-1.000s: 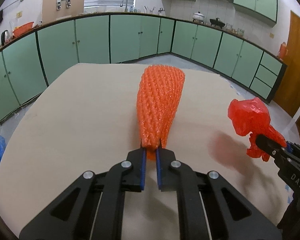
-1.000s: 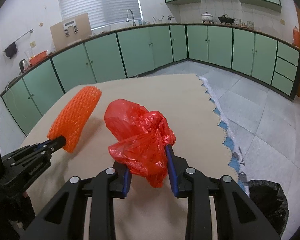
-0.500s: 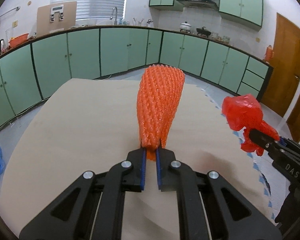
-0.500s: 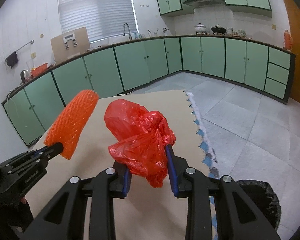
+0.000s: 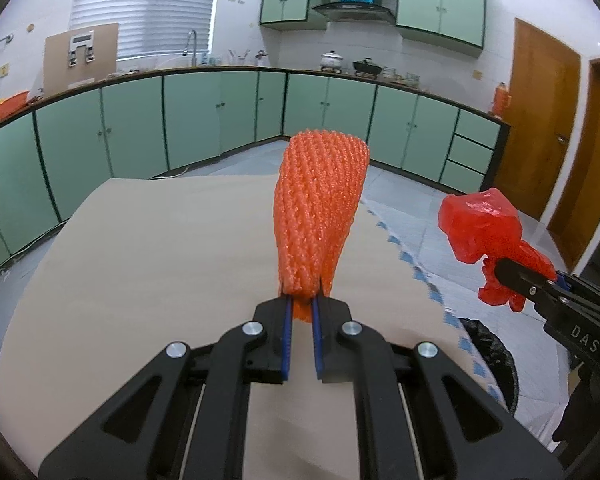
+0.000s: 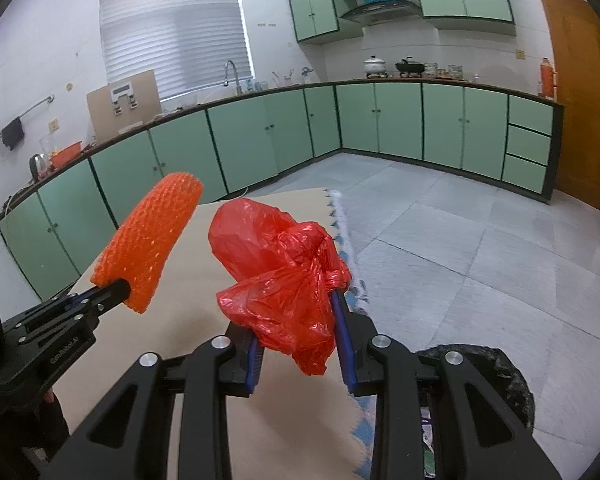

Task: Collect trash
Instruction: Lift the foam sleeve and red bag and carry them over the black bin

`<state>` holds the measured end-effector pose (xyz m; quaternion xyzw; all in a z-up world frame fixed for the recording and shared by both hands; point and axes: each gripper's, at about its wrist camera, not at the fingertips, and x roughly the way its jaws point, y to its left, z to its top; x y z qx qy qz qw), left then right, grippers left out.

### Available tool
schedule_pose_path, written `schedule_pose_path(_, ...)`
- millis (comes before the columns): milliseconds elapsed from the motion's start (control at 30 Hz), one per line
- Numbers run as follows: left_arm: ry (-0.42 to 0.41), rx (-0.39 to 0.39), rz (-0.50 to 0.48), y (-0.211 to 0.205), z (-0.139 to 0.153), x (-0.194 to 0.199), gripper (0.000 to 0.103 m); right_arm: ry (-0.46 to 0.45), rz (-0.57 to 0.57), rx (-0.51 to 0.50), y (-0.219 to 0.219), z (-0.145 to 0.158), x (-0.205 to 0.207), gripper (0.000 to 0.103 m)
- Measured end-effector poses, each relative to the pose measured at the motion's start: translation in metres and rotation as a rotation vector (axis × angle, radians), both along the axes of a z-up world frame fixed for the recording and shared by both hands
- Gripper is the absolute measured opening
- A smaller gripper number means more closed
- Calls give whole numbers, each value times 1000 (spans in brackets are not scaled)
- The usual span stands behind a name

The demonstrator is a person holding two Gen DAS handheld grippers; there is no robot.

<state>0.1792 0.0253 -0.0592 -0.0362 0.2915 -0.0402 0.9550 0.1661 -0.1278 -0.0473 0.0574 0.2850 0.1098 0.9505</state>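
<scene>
My left gripper [image 5: 301, 312] is shut on the narrow end of an orange foam net sleeve [image 5: 320, 212], held up above the beige table [image 5: 160, 264]. The sleeve also shows in the right wrist view [image 6: 150, 244] with the left gripper [image 6: 112, 294] below it. My right gripper [image 6: 298, 336] is shut on a crumpled red plastic bag [image 6: 284, 276], held in the air near the table's right edge. The red bag shows at the right of the left wrist view [image 5: 484, 232], in the right gripper [image 5: 512, 276]. A bin lined with a black bag [image 6: 488, 376] stands on the floor below the right gripper, also in the left wrist view [image 5: 488, 344].
Green kitchen cabinets [image 6: 380, 120] run along the walls under a countertop with a sink, pots and a kettle. A wooden door [image 5: 540, 128] is at the right. The table's right edge has a blue-and-white scalloped trim [image 5: 428, 280]. Grey tiled floor [image 6: 480, 240] lies beyond.
Both grippers have risen and swung right with their loads. The table sits lower in both views, and the black-lined bin now shows more fully at the lower right.
</scene>
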Motion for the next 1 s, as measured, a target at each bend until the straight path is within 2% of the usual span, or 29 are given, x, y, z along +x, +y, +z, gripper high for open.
schedule_pose_path(567, -38, 5, -153, -63, 6, -20, 7, -45, -115, 1, -47, 18, -43, 31)
schedule_pose_path(1000, -30, 18, -306, -132, -4, -26, 7, -43, -269, 2, -104, 9, -71, 31)
